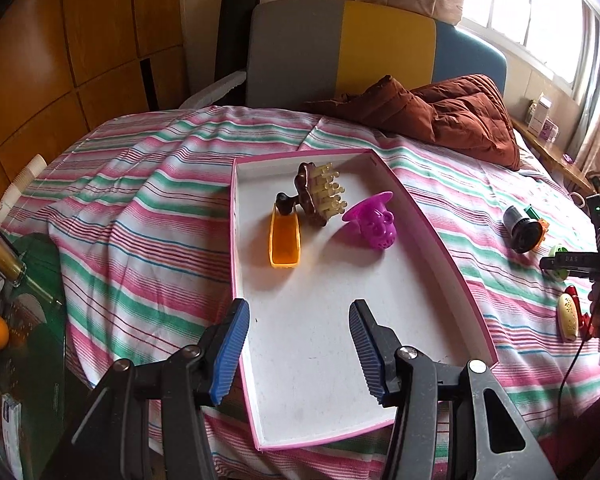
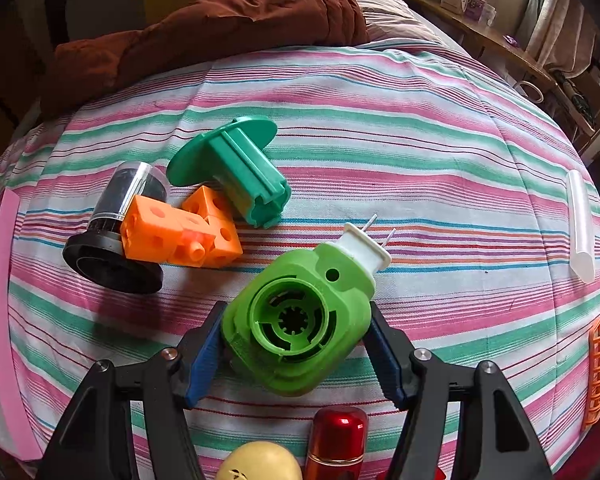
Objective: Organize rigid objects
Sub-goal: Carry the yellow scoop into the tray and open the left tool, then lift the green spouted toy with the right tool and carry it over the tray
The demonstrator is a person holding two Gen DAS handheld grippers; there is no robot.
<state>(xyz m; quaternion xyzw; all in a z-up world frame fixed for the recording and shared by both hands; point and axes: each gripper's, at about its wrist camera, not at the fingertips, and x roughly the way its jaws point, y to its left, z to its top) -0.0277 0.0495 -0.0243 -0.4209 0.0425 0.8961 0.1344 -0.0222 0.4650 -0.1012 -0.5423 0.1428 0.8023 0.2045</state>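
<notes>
A white tray with a pink rim [image 1: 432, 232] lies on the striped bedcover [image 1: 140, 200]. At its far end are an orange scoop [image 1: 285, 240], a brown massager with yellow prongs [image 1: 318, 194] and a purple perforated piece [image 1: 374, 220]. My left gripper [image 1: 300, 316] hangs open above the tray's bare near half, with nothing between its blue pads. In the right wrist view my right gripper [image 2: 296, 340] is shut on a green plug-in device [image 2: 296, 320] with a white plug end, low over the bedcover [image 2: 420, 140].
Left of the green device lie a black-and-clear canister [image 2: 112, 232], orange cubes [image 2: 180, 232] and a teal spool [image 2: 236, 168]. A red cylinder [image 2: 338, 444] and a cream egg shape [image 2: 260, 466] sit near me. A clear tube [image 2: 580, 224] and an orange clip [image 2: 598, 376] lie right. A brown quilt [image 1: 440, 112] is bunched beyond.
</notes>
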